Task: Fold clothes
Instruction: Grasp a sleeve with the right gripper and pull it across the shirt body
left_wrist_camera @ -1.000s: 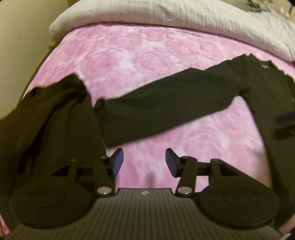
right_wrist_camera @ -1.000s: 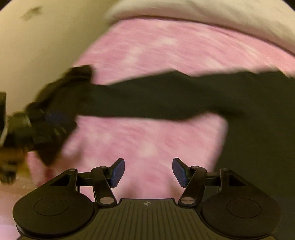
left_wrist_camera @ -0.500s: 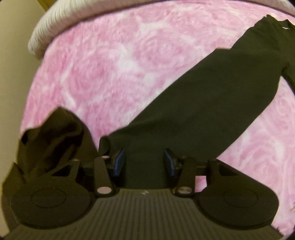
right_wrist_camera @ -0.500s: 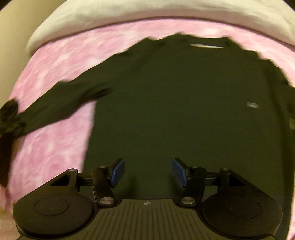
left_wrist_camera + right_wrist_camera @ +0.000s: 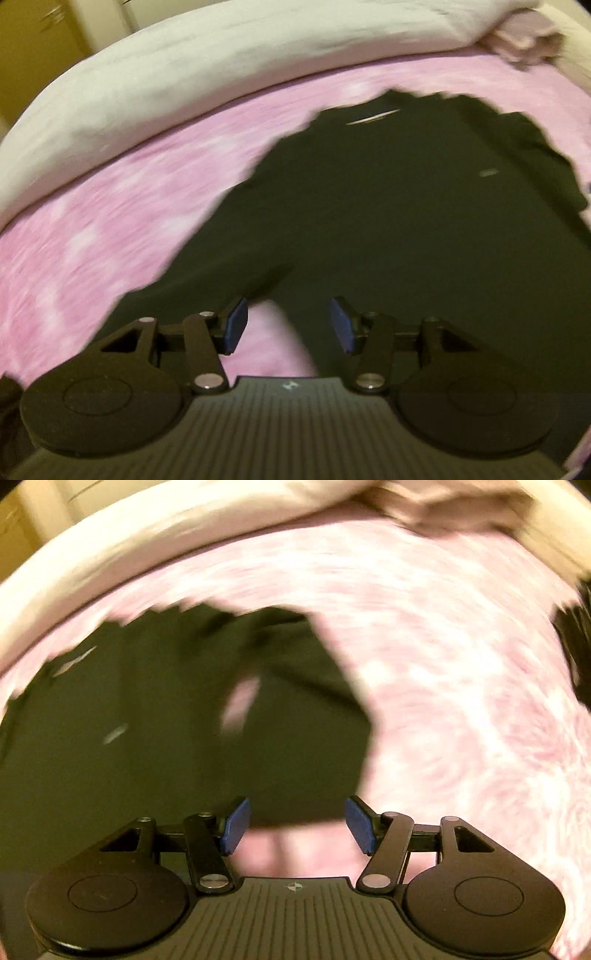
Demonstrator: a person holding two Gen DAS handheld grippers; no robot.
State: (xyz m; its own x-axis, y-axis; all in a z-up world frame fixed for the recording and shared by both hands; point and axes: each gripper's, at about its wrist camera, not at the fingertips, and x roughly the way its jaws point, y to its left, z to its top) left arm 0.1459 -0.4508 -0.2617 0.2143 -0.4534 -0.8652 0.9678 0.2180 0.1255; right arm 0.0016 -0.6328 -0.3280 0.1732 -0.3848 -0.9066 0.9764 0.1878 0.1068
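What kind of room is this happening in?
Most likely a bedroom. A dark long-sleeved shirt lies spread on a pink patterned bedspread, with a pale rolled-up duvet or blanket bunched along the far side. It looks like someone's home, not a lab.

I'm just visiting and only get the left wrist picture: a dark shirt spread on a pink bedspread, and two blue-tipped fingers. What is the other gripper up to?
Observer: The right gripper is open with nothing between its fingers. It is at the lower edge of the shirt.
Operator: Is the sleeve on that side stretched out straight?
Observer: No. That sleeve lies bent down alongside the body, and a sliver of pink bedspread shows in the gap between them.
Operator: Is anything else lying over there?
Observer: Yes, a second dark heap lies at the far right edge of the bed, apart from the shirt. It is too blurred to say what it is.
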